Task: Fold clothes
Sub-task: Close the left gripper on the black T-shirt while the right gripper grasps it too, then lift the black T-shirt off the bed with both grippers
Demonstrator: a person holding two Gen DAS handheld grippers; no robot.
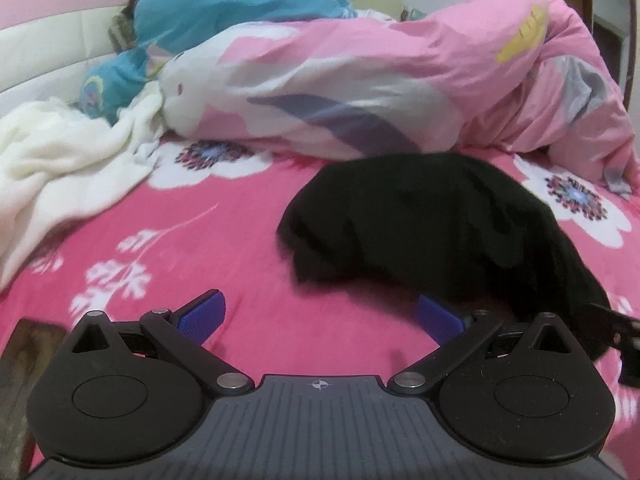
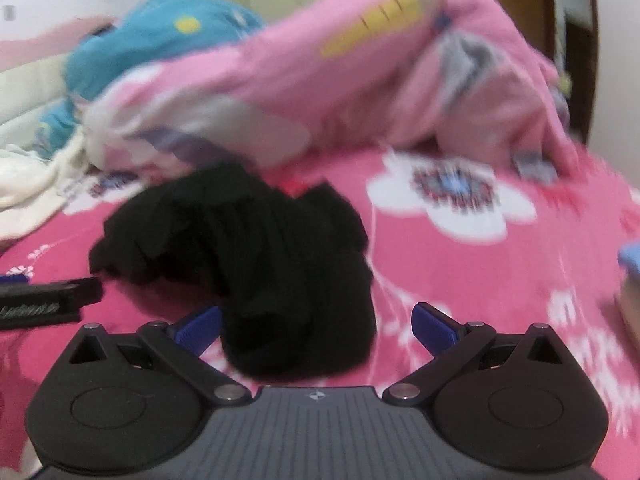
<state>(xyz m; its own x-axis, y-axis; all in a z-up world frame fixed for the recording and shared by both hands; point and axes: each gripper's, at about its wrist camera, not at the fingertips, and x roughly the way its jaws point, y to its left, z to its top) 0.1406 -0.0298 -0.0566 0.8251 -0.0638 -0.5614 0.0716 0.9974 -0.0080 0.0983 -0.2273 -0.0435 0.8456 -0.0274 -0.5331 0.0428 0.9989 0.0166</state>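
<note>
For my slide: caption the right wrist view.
Open right claw straddles a crumpled black garment on a pink floral bedsheet.

Left gripper [image 1: 320, 316] is sitting low and level, fingers [image 1: 202, 314] spread wide, gripping nothing. Right gripper [image 2: 316, 322] is sitting just as low, fingers [image 2: 436, 326] spread wide too, nothing clamped. Each one's tip is showing at the edge of the other's view.

Black garment [image 1: 432, 216] on pink (white-flowered) bedsheet [image 1: 224, 248].
</note>
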